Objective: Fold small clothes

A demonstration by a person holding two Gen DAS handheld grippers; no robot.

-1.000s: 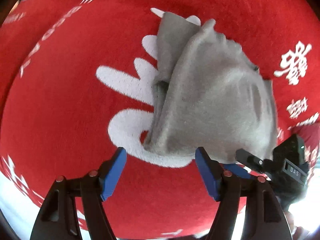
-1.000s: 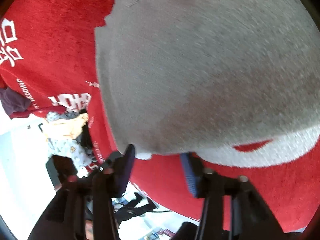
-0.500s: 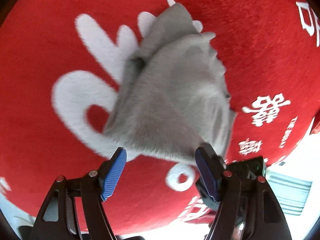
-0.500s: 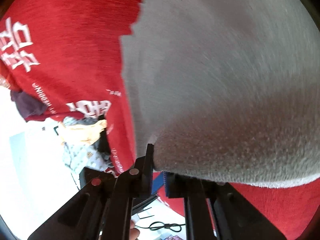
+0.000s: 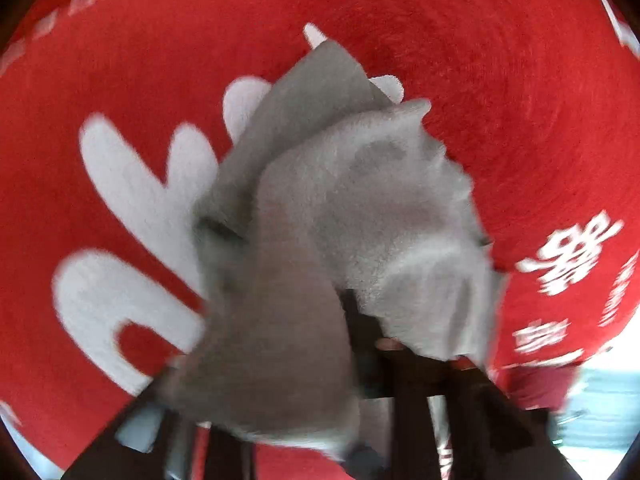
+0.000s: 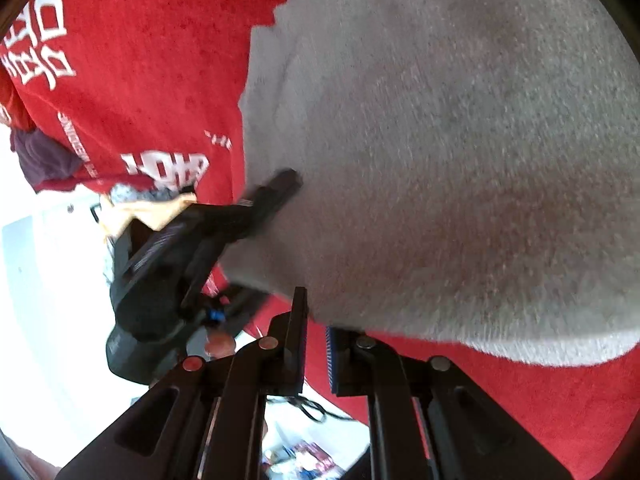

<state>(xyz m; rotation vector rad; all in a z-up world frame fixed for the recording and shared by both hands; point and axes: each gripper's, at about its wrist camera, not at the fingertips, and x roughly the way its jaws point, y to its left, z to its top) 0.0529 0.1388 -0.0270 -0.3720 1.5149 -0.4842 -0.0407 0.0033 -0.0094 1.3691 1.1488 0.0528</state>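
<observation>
The small grey garment [image 5: 360, 208] is lying on the red cloth [image 5: 500, 80] covering the counter. It looks soft, light and floppy, so its near hem is the best hold. The right gripper [image 6: 316, 332] is pinching that hem; the left gripper [image 5: 280, 420], fingers just closing, is clamping it too.

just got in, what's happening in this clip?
A person is working a small grey fleece garment on a red cloth with white lettering, one pair of tongs in each hand. The right tongs are shut on the garment's near edge. The left tongs have just been closing and now grip another edge, which drapes over them. No fold is laid flat yet.
</observation>
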